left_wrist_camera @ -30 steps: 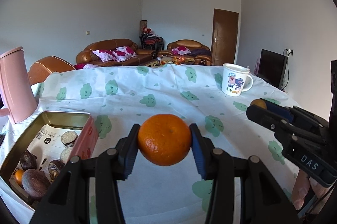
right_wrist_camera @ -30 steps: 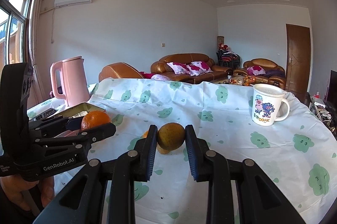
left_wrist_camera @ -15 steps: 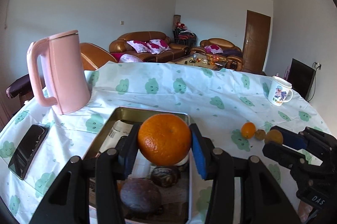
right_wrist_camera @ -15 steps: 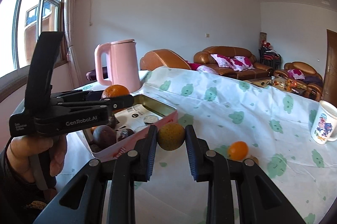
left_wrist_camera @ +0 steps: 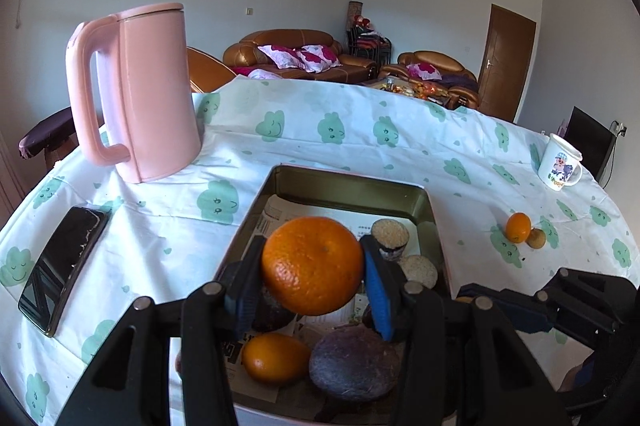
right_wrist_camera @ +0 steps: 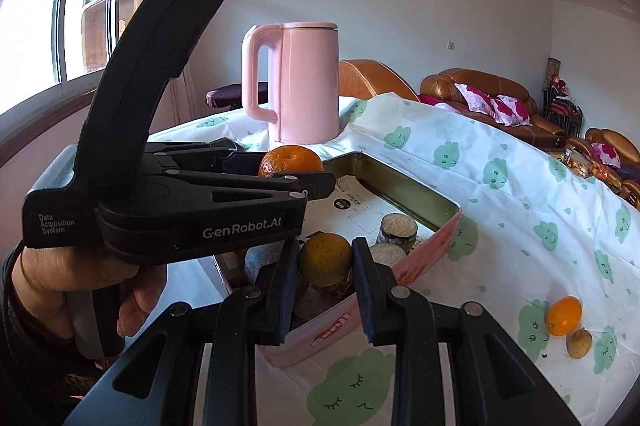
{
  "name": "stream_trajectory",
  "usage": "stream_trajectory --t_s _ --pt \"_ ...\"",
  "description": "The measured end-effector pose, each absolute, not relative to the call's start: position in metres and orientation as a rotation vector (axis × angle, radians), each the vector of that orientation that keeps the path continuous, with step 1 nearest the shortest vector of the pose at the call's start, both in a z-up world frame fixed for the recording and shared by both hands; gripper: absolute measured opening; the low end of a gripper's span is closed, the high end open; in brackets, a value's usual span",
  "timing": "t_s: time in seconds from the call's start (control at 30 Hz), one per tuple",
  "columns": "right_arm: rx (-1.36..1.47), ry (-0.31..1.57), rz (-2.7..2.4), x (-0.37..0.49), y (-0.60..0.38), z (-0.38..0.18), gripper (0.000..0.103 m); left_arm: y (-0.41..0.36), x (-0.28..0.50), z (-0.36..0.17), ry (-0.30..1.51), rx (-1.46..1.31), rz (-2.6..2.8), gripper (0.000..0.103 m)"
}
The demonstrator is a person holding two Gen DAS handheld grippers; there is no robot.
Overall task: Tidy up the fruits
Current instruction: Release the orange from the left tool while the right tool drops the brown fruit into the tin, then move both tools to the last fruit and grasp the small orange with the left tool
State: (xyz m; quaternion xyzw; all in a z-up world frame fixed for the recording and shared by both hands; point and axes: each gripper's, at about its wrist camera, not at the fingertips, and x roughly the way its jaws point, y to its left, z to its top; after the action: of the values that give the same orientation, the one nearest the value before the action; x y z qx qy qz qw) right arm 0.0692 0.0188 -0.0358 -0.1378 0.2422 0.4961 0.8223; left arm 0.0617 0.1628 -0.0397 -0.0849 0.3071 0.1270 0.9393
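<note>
Left hand-held gripper [left_wrist_camera: 313,268] clamped on one orange [left_wrist_camera: 313,265], right hand-held gripper [right_wrist_camera: 325,270] on one yellow-green fruit [right_wrist_camera: 325,259]; tin [left_wrist_camera: 352,186] long axis toward worktop's far edge

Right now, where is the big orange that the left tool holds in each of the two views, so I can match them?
Left wrist view: the big orange sits at lower centre, clamped between the left tool's pads, above the open tin.
Right wrist view: the same orange shows left of centre, at the tip of the left tool, just below the kettle.
Shared landmark: the pink kettle standing behind the tin.
</note>
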Motion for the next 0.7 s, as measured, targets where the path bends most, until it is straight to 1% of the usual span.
stream_trajectory --t_s 0.13,0.23,0.27,0.3,0.37,0.43,0.5,0.6,0.63,0.7 --pt "-0.302 0.533 1.058 0.070 0.021 -0.040 0.029 0.167 0.063 -0.049 0.661 -0.197 0.252 0.048" --pt "-0.312 0.557 1.077 0.070 0.023 -0.041 0.029 0.167 0.061 -0.051 0.668 -0.199 0.256 0.050" --pt "-0.323 0.565 1.078 0.070 0.025 -0.042 0.030 0.166 0.060 -0.050 0.661 -0.197 0.265 0.054" --pt "-0.327 0.558 1.067 0.069 0.025 -0.042 0.032 0.166 0.058 -0.049 0.653 -0.192 0.271 0.062" --pt "-0.319 0.544 1.063 0.068 0.023 -0.040 0.039 0.164 0.052 -0.043 0.630 -0.177 0.285 0.069" --pt "-0.305 0.540 1.056 0.069 0.018 -0.039 0.040 0.163 0.048 -0.037 0.610 -0.165 0.298 0.072" --pt "-0.297 0.532 1.041 0.070 0.010 -0.038 0.040 0.162 0.044 -0.033 0.595 -0.168 0.299 0.078" --pt "-0.315 0.501 0.991 0.072 -0.011 -0.034 0.040 0.159 0.042 -0.028 0.574 -0.177 0.297 0.084" --pt "-0.321 0.493 0.965 0.076 -0.020 -0.033 0.042 0.156 0.042 -0.027 0.567 -0.180 0.291 0.085" --pt "-0.316 0.487 0.909 0.087 -0.042 -0.031 0.047 0.149 0.045 -0.026 0.561 -0.186 0.280 0.088"
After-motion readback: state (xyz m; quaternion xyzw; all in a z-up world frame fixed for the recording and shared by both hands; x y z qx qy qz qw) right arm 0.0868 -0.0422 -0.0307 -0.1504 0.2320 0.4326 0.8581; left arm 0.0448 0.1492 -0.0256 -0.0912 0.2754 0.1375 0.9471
